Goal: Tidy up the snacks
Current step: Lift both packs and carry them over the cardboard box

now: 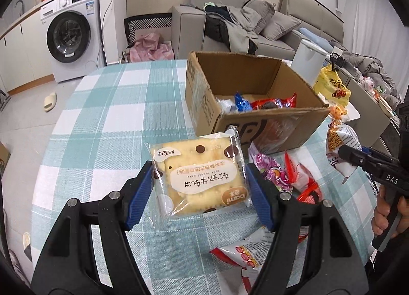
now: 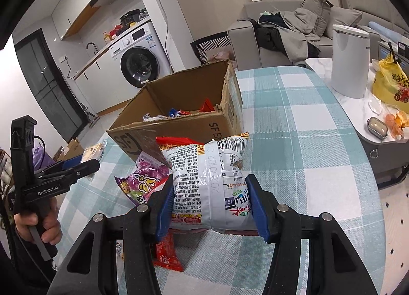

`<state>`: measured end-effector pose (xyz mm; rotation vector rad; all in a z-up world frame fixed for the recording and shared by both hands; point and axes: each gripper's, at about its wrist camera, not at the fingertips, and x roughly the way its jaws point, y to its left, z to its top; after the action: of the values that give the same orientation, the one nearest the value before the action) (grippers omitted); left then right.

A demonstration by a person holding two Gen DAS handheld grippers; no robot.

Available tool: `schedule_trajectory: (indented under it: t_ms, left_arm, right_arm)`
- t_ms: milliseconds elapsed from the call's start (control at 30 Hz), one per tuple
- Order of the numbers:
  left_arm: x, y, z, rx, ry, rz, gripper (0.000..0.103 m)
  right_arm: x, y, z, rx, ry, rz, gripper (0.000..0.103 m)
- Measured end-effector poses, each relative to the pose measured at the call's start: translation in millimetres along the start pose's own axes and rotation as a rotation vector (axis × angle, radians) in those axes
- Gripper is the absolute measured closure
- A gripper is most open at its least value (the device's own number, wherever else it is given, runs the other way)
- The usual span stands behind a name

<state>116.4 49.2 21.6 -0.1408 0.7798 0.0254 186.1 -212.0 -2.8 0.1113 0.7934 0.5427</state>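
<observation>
My left gripper (image 1: 199, 190) is shut on a clear-wrapped cream biscuit pack (image 1: 198, 175) with brown dots, lifted above the checked tablecloth (image 1: 107, 116). Beyond it stands an open cardboard box (image 1: 255, 113) holding several wrapped snacks (image 1: 265, 103). My right gripper (image 2: 209, 200) is shut on a puffy white snack bag (image 2: 207, 175) with a barcode and a red top edge, held in front of the same box (image 2: 179, 121). A purple snack bag (image 2: 144, 182) and a red packet (image 2: 167, 251) lie on the cloth under it. The left gripper (image 2: 87, 164) shows at the left edge of the right wrist view.
More packets (image 1: 299, 175) lie loose on the cloth right of the box. A white bin (image 2: 350, 60), a yellow bag (image 2: 391, 83) and fruit sit on a side table to the right. A sofa (image 1: 255, 29) and washing machine (image 1: 74, 34) stand behind.
</observation>
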Motion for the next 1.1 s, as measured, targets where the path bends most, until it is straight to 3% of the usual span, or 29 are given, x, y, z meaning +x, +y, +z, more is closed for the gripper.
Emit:
schedule_trajectory:
  t_ms: [533,1100]
  left_arm:
    - [-32.9,-23.5,30.6,0.046,-0.082,-0.011,0.035]
    - [-28.8,-41.0,58.8,0.067,-0.108,-0.040,0.035]
  right_arm:
    - [-21.4,9.6,21.4,-0.024,-0.064,0.001,0.049]
    - [-28.2,28.0,52.6,-0.072,-0.111,0.020,0.049]
